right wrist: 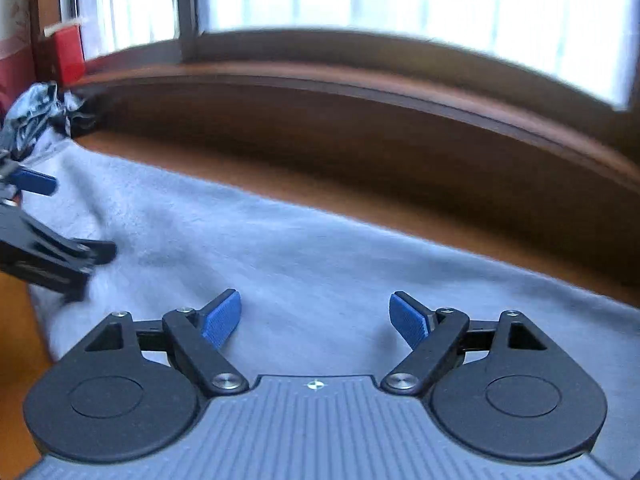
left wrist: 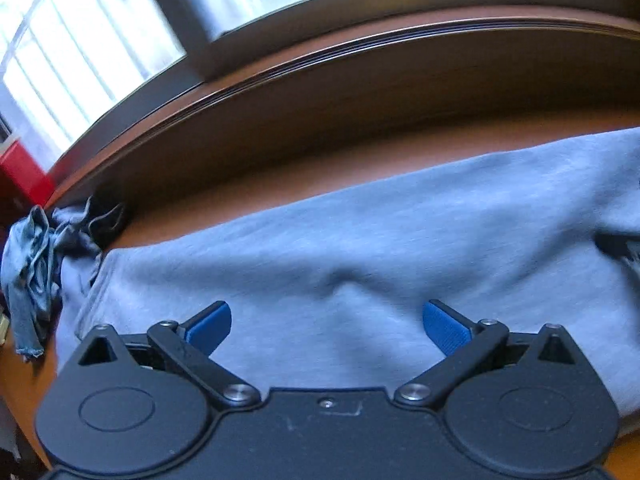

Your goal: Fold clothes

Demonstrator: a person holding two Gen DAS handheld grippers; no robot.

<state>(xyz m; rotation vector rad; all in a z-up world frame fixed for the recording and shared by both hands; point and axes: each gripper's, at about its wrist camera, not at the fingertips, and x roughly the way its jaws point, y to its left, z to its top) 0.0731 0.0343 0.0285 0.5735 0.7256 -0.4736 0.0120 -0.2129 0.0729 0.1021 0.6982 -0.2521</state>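
Note:
A light blue-grey garment (left wrist: 360,248) lies spread flat on the brown table (left wrist: 320,160). My left gripper (left wrist: 326,326) hovers over its near part, open, blue pads wide apart with only cloth below them. In the right wrist view the same garment (right wrist: 300,256) fills the lower half. My right gripper (right wrist: 316,318) is open above it with nothing between its pads. The left gripper (right wrist: 36,220) shows at the left edge of that view, over the garment's left end. A dark bit of the right gripper (left wrist: 618,244) shows at the right edge of the left wrist view.
A crumpled pile of denim and dark clothes (left wrist: 36,264) lies at the garment's left end, also seen as the clothes pile (right wrist: 36,112). A wooden window sill (left wrist: 360,80) and bright window (right wrist: 400,8) run behind the table. A red box (left wrist: 20,176) stands far left.

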